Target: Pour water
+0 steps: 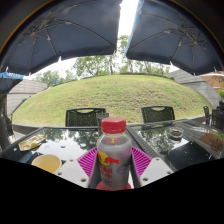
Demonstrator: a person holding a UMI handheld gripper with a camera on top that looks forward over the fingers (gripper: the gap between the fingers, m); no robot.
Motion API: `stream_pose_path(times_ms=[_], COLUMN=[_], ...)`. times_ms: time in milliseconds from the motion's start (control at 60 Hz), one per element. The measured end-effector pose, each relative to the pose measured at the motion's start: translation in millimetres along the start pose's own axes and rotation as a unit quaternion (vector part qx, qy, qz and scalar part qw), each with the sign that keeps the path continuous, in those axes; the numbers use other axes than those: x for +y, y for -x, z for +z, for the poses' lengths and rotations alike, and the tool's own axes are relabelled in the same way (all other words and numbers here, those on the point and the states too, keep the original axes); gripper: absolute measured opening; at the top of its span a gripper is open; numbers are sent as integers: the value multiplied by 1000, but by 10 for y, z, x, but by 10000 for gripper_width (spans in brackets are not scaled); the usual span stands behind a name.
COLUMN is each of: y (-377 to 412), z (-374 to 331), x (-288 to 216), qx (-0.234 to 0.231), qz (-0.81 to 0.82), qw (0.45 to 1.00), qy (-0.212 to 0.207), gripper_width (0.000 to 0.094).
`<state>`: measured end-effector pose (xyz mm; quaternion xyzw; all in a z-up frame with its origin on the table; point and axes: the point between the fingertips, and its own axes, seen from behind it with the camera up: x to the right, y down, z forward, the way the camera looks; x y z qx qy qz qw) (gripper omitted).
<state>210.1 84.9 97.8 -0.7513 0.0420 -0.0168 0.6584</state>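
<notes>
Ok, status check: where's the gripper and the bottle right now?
Gripper fingers either side of the red-capped bottle; firm contact not confirmed. Bottle upright on the glass table, cap on. Nothing blocking; a yellow dish sits off to the side.

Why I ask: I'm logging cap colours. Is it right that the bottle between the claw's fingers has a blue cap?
Not quite. The gripper view shows the bottle between the claw's fingers, but its cap is red, not blue.

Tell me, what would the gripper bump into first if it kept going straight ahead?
The bottle with the red cap. It already stands between the gripper fingers, so they would probably meet it first.
</notes>
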Motion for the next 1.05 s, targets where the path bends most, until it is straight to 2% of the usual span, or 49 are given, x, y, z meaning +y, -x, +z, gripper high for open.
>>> stream_pose_path(times_ms=[50, 100, 117, 167, 300, 417, 633, 783, 1050], y=[-6, -62, -93, -91, -48, 306, 808, 964, 924], z=[-5, -88, -144, -275, -812, -1349, -2106, -2273, -2242], x=[45, 165, 175, 201, 97, 48, 32, 81, 170], qx=[3, 11, 15, 20, 23, -12, -36, -53, -25], qz=[-3, 3, 7, 12, 0, -23, -78, -94, -81], qw=[1000, 998, 997, 996, 997, 998, 996, 994, 996], qy=[25, 64, 74, 87, 80, 64, 33, 32, 14], gripper_width=[607, 823, 849, 824, 835, 835, 837, 832, 822])
